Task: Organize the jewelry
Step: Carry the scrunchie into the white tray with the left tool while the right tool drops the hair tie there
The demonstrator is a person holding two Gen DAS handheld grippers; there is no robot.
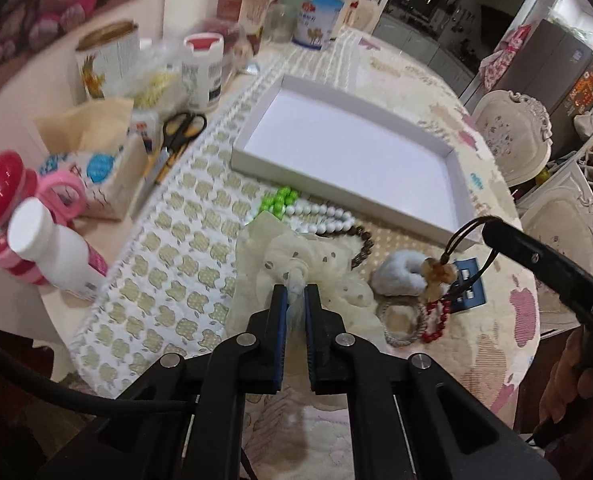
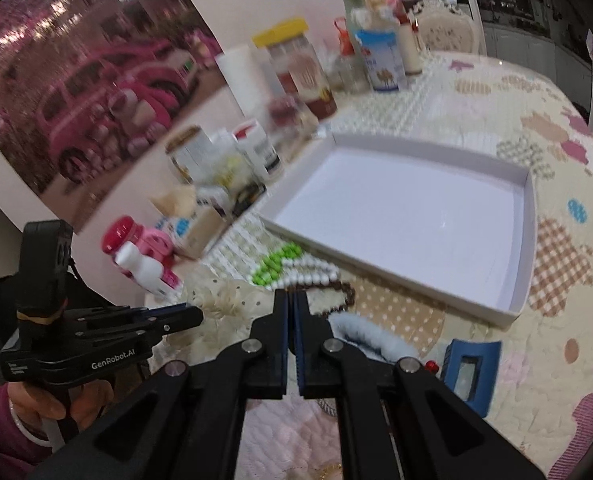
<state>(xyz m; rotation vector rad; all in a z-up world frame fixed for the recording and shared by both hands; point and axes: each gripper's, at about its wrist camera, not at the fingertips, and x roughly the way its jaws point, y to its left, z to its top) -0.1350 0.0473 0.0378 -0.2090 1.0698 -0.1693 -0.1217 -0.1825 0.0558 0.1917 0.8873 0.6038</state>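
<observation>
1. Clutter of jars, bottles and two scissors (image 1: 180, 130) crowds the patterned tablecloth (image 1: 168, 264) left of one empty white box (image 1: 462, 196)
2. Left gripper (image 1: 295, 292) pinches the cream scrunchie (image 1: 320, 264)
3. Right gripper (image 2: 292, 300) is pressed together on a pendant cord (image 1: 462, 234)
4. White bead strand (image 1: 324, 214) lies just before the box

Cream dotted gauze scrunchie (image 1: 296, 268) is showing beyond the black, blue-padded left gripper (image 1: 295, 292); green and white beads (image 1: 296, 208) are gleaming before the white box (image 1: 448, 152).
</observation>
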